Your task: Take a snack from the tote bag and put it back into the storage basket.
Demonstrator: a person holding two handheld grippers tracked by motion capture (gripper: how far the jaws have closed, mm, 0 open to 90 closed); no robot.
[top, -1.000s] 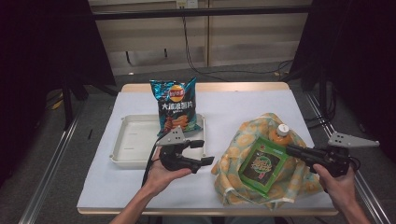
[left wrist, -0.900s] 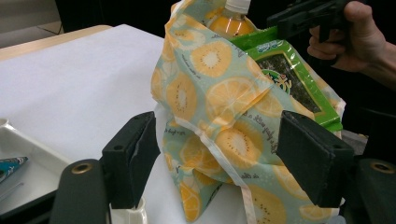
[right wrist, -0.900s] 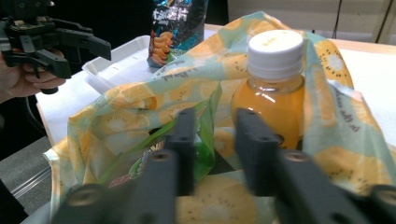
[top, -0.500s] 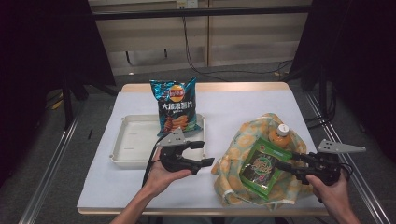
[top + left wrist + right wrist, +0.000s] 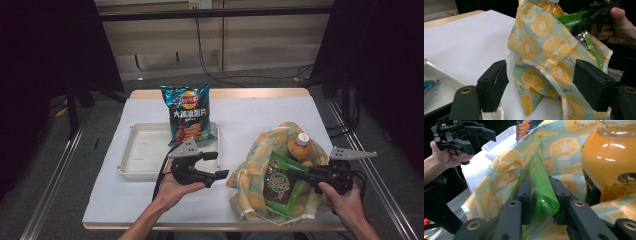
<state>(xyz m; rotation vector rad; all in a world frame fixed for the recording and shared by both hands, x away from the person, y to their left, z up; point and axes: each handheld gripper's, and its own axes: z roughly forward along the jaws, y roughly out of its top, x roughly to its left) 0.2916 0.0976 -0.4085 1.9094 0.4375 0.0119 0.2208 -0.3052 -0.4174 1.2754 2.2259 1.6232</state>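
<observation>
While the right gripper (image 5: 541, 202) pinches the edge of the shiny green snack packet (image 5: 280, 184), the step in hand looks like pulling that packet out of the soft cloth bag printed with orange and kiwi slices (image 5: 252, 192). Its jaws have just been closing, and the packet sits squeezed between them. The packet still lies inside the open mouth of the bag, on the white table cover (image 5: 250, 117), right beside the clear bottle of orange juice with a white cap (image 5: 300, 146). The left gripper (image 5: 218, 165) hangs near the bag with its jaws spread wide and nothing in them. Next, I think the right hand needs to lift the packet up and out without dragging the cloth along, and the left gripper may have to hold the bag down. From above you can see where the things lie: the cream plastic tray (image 5: 140, 155) to the left of the bag and the blue crisp bag (image 5: 189, 112) leaning at the tray's far edge. The right gripper view shows up close how the green packet folds between the pads. The left gripper view shows the bag's stitched hem (image 5: 549, 75) between its open jaws, not touched yet.
</observation>
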